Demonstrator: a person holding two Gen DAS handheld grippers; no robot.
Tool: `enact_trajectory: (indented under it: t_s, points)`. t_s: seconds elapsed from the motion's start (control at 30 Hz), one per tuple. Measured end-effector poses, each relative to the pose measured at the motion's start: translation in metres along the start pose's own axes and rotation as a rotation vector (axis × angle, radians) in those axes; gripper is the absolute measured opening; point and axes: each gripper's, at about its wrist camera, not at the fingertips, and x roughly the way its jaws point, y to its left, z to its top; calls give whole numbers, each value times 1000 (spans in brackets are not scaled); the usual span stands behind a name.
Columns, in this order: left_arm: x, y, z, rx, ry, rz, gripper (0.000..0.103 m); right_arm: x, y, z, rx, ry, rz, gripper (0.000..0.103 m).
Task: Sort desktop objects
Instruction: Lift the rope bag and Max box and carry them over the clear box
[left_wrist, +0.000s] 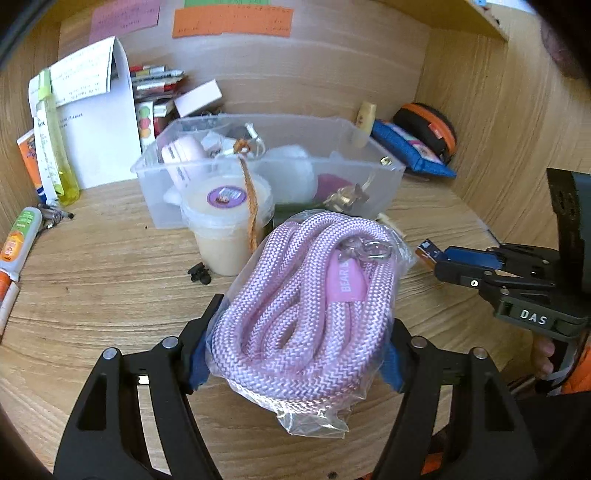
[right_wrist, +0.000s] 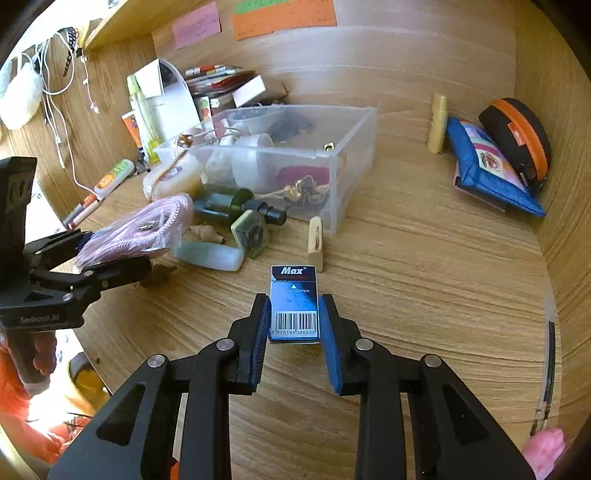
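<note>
My left gripper (left_wrist: 295, 325) is shut on a clear bag of coiled pink rope (left_wrist: 306, 295) and holds it above the desk, just in front of the clear plastic bin (left_wrist: 384, 184). The bagged rope also shows in the right wrist view (right_wrist: 136, 229), with the left gripper (right_wrist: 107, 258) around it. My right gripper (right_wrist: 293, 306) is shut on a small blue Max staple box (right_wrist: 293, 299) and holds it over the desk. It shows in the left wrist view (left_wrist: 439, 258) at the right, with the blue box (left_wrist: 428, 253) sticking out of it.
The bin (right_wrist: 354, 155) holds several small items. A lidded cup (left_wrist: 225, 229), a green bottle (right_wrist: 225, 205), a jade-like block (right_wrist: 210, 254), a small wooden piece (right_wrist: 315, 243) and a shell lie before it. A blue pouch (right_wrist: 487, 170) and an orange-black case (right_wrist: 517, 136) lean at the back right. Papers and tubes stand left.
</note>
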Motion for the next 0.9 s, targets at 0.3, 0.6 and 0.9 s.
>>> enact_trajectory:
  t_s: [0.3,0.6,0.9]
  points:
    - [-20,-4,12,2,-60,-20,71,-17,-3,11,21,-65,4,24]
    - [-30,7,41,3,-120,-7,71,-31,-8,32,28,-129,-13,24]
    - [-28,24,71,12,-160,27,71,-36,-13,64,15,-174,-36,25]
